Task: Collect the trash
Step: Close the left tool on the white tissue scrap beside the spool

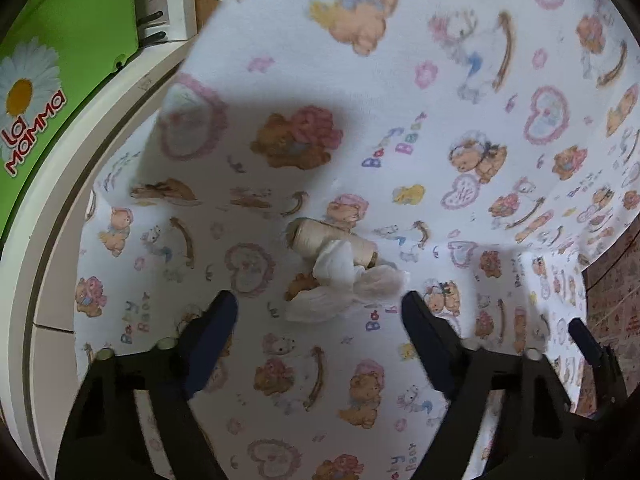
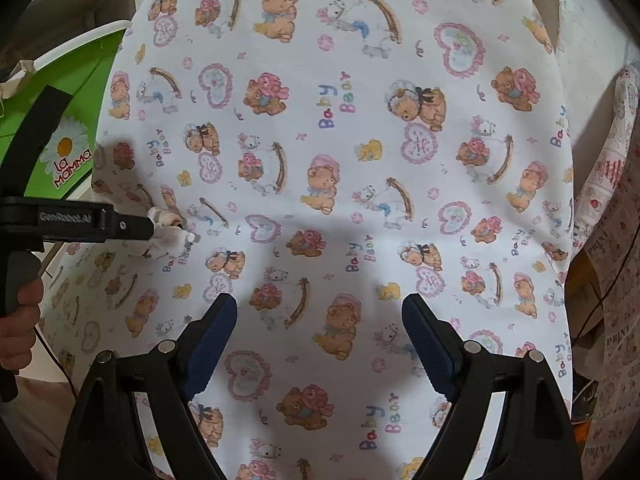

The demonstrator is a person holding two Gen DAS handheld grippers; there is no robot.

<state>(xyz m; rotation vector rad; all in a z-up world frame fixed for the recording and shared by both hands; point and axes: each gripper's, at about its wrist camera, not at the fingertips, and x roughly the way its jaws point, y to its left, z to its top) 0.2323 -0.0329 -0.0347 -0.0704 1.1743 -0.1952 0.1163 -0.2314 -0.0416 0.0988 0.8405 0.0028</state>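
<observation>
The teddy-bear cloth (image 1: 400, 120) covers the surface. On it, a crumpled tissue (image 1: 344, 284) lies touching a beige thread spool (image 1: 320, 238), just ahead of the left gripper (image 1: 320, 312), jaws wide. The right gripper (image 2: 320, 320) is also wide, holding nothing.

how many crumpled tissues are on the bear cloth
1. The crumpled tissue lies just ahead of the open left gripper, against a thread spool on the cloth. More could be hidden beneath it.
</observation>
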